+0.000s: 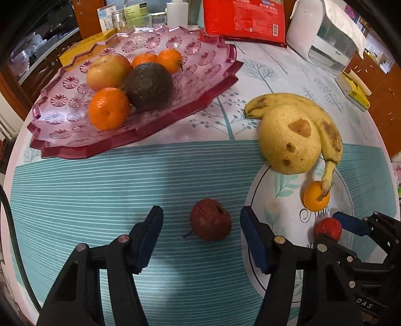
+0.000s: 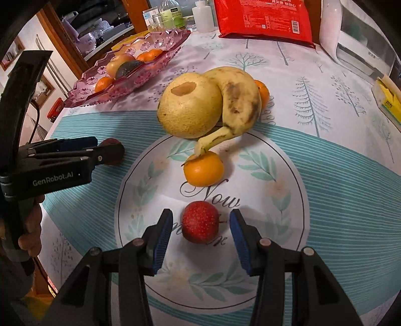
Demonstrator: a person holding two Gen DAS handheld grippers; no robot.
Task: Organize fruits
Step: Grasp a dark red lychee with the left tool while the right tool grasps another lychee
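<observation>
A dark red fruit lies on the striped cloth between the blue pads of my left gripper, which is open, with a gap on each side. My right gripper is open around a bright red speckled fruit, its pads not touching it. Beyond lie a mandarin, a spotted banana and a large yellow fruit. The pink tray at the back left holds an apple, an avocado and three mandarins.
A red bag, a white appliance, and bottles and jars line the back of the table. A yellow box sits at the right edge. Another mandarin hides behind the banana. A hand holds the left gripper.
</observation>
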